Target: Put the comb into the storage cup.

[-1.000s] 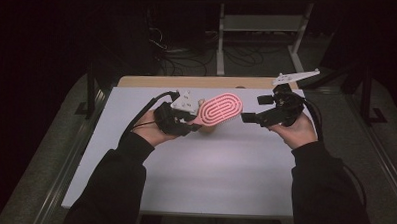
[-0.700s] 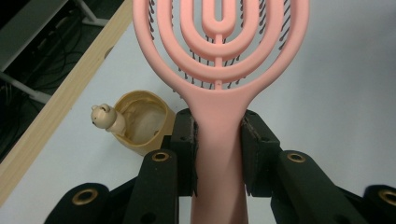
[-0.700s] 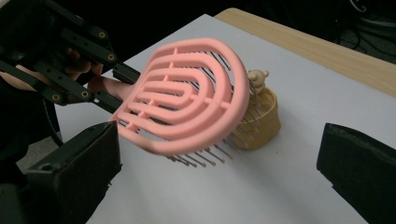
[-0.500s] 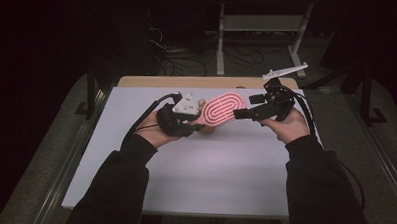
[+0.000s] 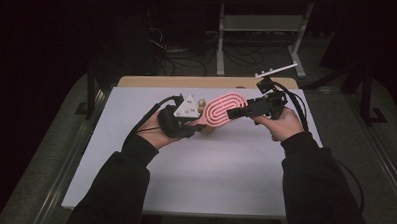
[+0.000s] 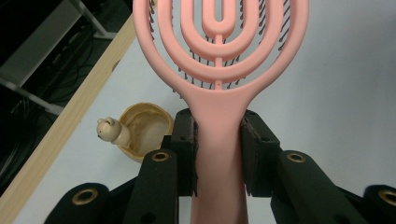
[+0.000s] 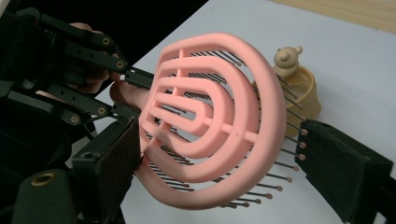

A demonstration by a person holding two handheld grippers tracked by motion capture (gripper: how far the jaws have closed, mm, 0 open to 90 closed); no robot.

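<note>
Pink plastic hairbrush [image 5: 225, 109], openwork head of nested loops with dark ball-tipped bristles on the underside: we hold it above the white table [image 5: 224, 173], near the far edge, its handle pointing to our left and its head to our right. Our left gripper [image 5: 178, 122] is clamped on the brush handle; in the left gripper view both pads press flat against the handle's two sides just below the head [image 6: 219, 42]. Our right gripper [image 5: 236, 113] comes in from the right at the head's rounded end. In the right gripper view its jaws straddle the head [image 7: 210, 126]: the left pad [image 7: 119, 149] lies close against or just at the rim, though we cannot tell whether it touches, while the right pad [image 7: 348, 175] stands apart from the rim, level with the bristle tips. These jaws have just been closing, with the head between them, but they do not yet pinch it. Second item: a small tan cup with a bear-shaped figure on its rim [image 6: 135, 133], standing on the table just behind the brush, partly hidden by it in the high view. Pale wooden strip [image 5: 187, 82] borders the table's far side. Dark sleeves cover both our forearms.
</note>
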